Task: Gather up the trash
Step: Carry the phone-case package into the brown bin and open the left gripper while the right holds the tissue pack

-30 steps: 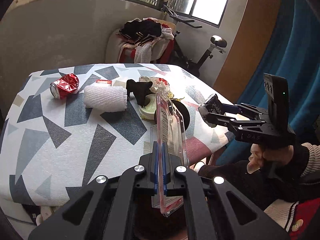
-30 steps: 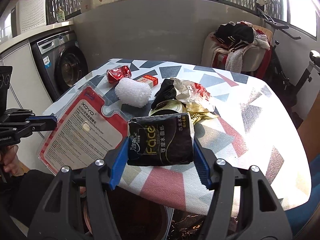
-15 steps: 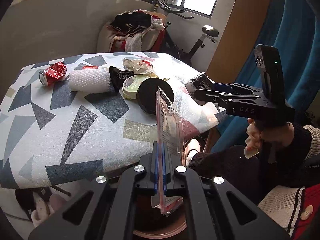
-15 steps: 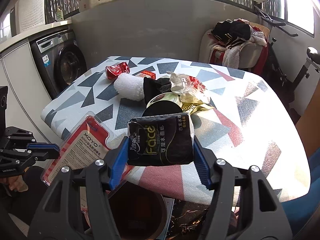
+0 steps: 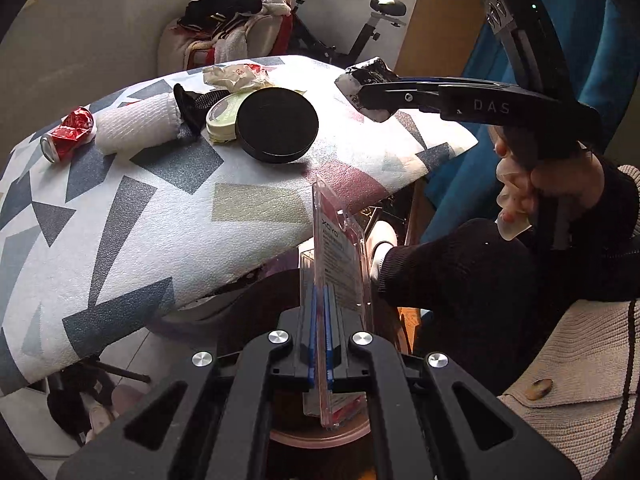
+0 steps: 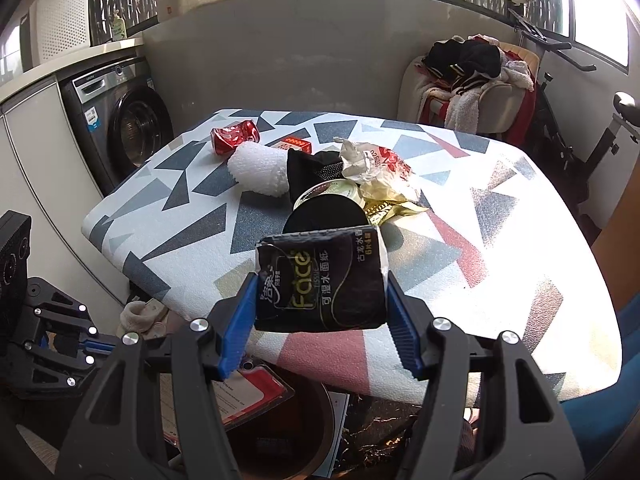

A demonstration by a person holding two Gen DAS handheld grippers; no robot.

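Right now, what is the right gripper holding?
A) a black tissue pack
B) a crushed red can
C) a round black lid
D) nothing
A: the right gripper has its blue pads clamped on both sides of the black tissue pack, held above the table edge.

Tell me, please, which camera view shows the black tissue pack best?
The right wrist view: the black tissue pack faces the lens, label readable, clamped by the right gripper. The left wrist view shows only its crumpled end.

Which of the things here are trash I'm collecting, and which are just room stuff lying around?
Trash: blister pack in left gripper, tissue packet in right gripper, crushed can, crumpled wrapper, bin.

Not part: washing machine, exercise bike, clothes pile.
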